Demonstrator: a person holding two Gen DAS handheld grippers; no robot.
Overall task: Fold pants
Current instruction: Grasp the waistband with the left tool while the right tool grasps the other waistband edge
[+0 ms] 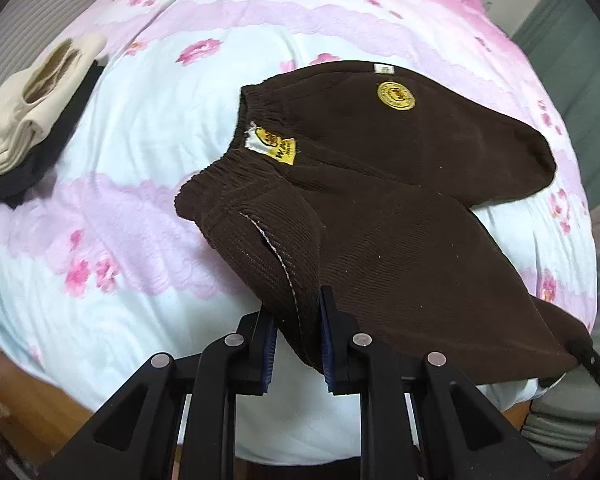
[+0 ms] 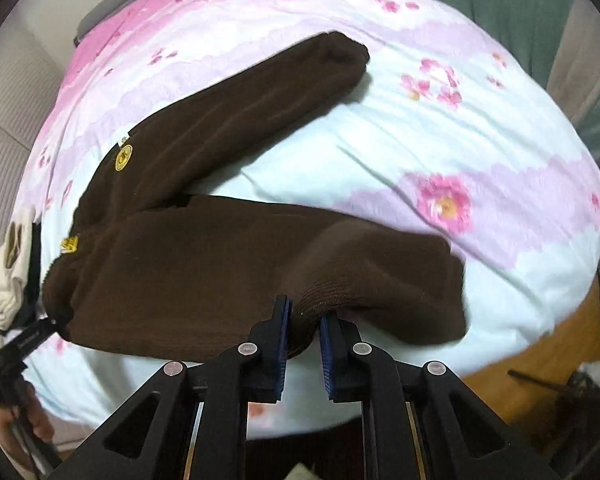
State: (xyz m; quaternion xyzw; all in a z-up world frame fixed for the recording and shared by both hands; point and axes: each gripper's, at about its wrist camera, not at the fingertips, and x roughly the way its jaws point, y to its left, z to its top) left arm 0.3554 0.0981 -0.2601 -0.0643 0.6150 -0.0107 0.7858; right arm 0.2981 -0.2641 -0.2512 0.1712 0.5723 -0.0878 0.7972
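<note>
Through the left wrist view, we have the left tool [image 1: 298, 344] clamped narrow on the waist end of the brown pants [image 1: 380, 208], at the side seam by the pocket; the cloth hangs up from the flowered bed [image 1: 140, 272] near its front edge, while the far leg lies flat toward the back edge. Folded cream clothes [image 1: 32, 120] sit at the bed's left edge

Through the right wrist view, our right tool [image 2: 304, 332] is pinched tight on the cuff of the near leg of the pants [image 2: 200, 264], also lifted. We judge this the first fold: next we must carry the near leg over, level and taut, onto the far leg [image 2: 252, 108], edges matched
</note>
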